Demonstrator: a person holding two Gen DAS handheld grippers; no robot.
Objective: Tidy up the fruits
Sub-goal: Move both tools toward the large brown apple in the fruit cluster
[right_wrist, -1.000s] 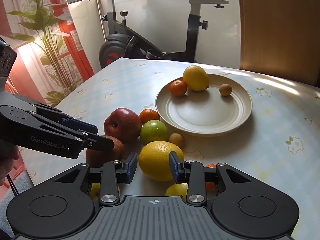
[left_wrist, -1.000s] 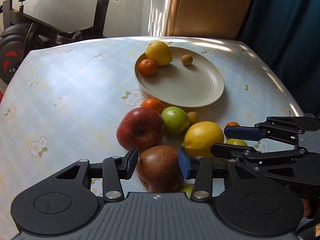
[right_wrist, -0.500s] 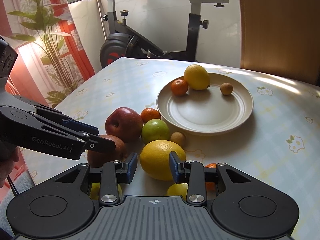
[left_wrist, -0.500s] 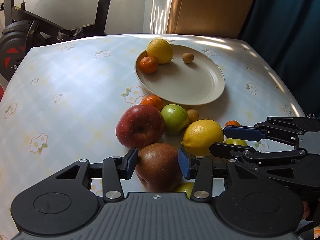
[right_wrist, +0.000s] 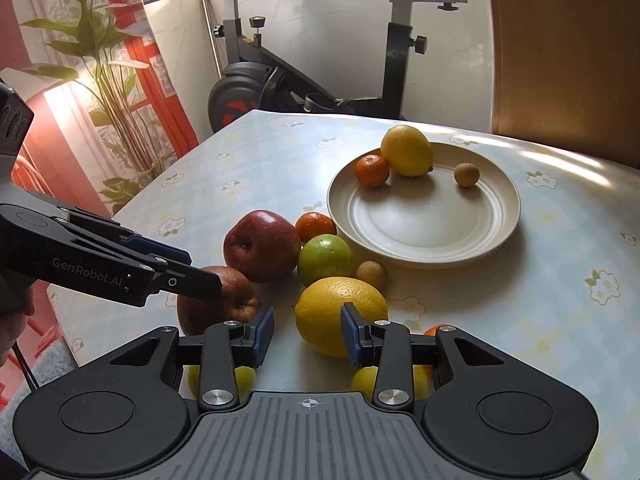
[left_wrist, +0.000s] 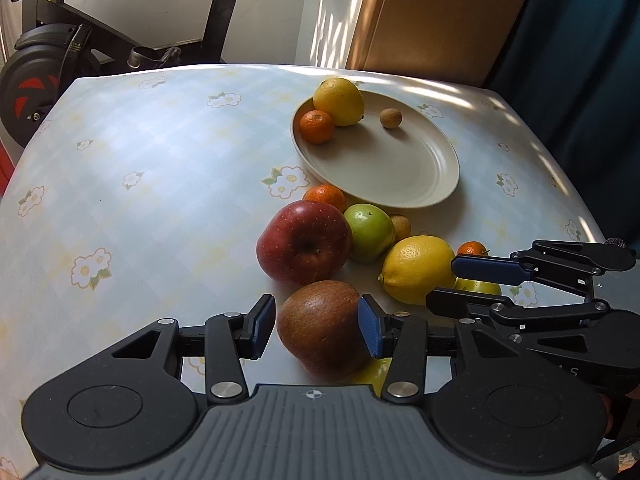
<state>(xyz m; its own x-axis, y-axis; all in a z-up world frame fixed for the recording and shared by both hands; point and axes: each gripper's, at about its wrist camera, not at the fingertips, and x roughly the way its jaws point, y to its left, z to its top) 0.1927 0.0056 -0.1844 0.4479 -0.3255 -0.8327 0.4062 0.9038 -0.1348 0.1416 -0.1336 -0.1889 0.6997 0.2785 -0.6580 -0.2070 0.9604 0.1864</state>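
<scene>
Currently we're mid-pick: left gripper (left_wrist: pixel 316 330) open around the brown apple (left_wrist: pixel 320 326), right gripper (right_wrist: pixel 307 334) open around the near lemon (right_wrist: pixel 340 314), both on the table beside the plate (right_wrist: pixel 496 236). Next: close, lift, carry to plate.

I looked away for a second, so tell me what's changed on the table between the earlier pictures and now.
Very little. The left gripper has edged slightly around the brownish apple, and the right gripper likewise around the near lemon; neither fruit has been lifted, and whether the pads touch is unclear. The red apple, green fruit and plate with its three fruits stayed put.
</scene>
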